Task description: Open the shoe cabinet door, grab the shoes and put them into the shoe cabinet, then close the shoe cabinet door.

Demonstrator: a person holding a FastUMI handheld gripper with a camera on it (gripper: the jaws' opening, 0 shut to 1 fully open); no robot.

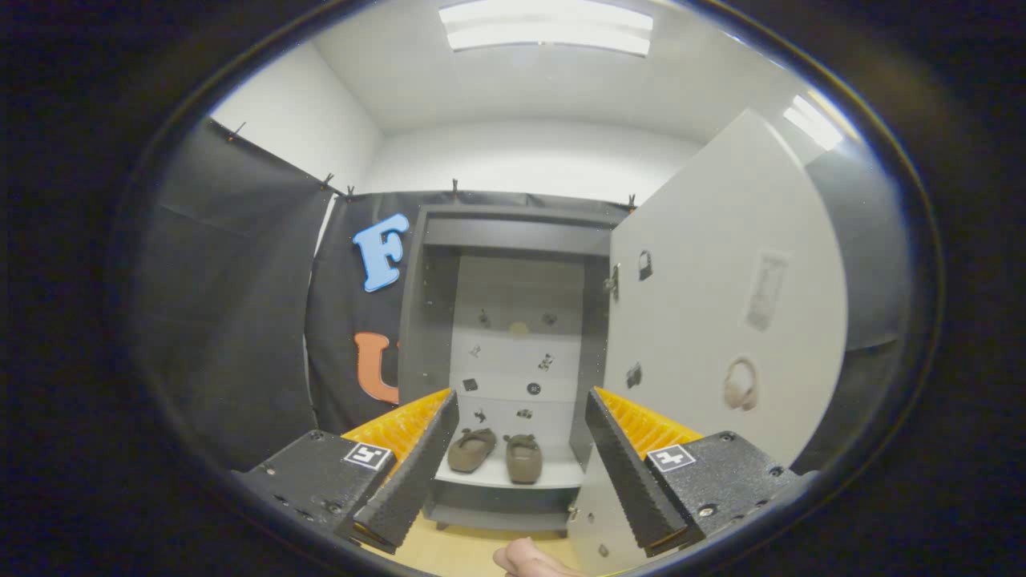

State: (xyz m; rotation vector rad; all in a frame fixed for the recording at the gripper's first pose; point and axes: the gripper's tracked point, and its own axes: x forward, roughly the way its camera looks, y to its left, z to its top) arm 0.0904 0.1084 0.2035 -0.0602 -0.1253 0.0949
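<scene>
**Shoes in the cabinet, door wide open**

Gripper view: gripper [521, 473] spread wide, holding nothing. Two shoes [497, 454] side by side on the low shelf [553, 474] inside the shoe cabinet [513, 232], well beyond the fingers [413, 473] and seen in the gap between them. Cabinet door [721, 304] swung open on the right, just behind the right finger. A bit of a hand [533, 559] low down, near the wooden floor [465, 549].

Olive-brown shoes [495, 455] — grey cabinet [513, 228]
</scene>
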